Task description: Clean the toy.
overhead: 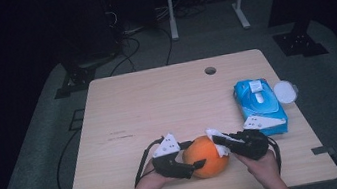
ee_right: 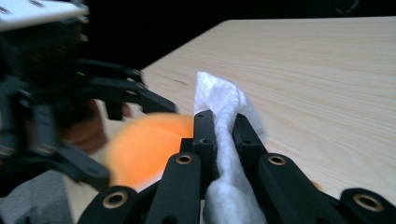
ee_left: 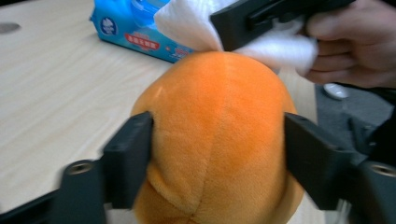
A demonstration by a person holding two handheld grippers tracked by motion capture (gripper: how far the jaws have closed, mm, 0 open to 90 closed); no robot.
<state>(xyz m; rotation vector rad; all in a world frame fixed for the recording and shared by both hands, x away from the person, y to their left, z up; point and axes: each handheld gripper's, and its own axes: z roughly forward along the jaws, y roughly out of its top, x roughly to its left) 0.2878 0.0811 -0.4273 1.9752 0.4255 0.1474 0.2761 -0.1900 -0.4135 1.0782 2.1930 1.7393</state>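
An orange plush ball (overhead: 208, 156) rests on the wooden table (overhead: 157, 101) near its front edge. My left gripper (overhead: 194, 162) comes at it from the left, and in the left gripper view its two black jaws press into the ball's (ee_left: 219, 135) sides. From the right, my right gripper (overhead: 221, 142) is shut on a crumpled white wipe (overhead: 214, 135), which it holds against the top of the ball. In the right gripper view the wipe (ee_right: 219, 98) is pinched between the jaws, with the ball (ee_right: 144, 149) just below and left of it.
A blue pack of wet wipes (overhead: 259, 106) lies at the table's right side, with a round white lid (overhead: 285, 91) beside it at the edge. A cable hole (overhead: 210, 70) sits near the far edge. Dark floor with cables and stands surrounds the table.
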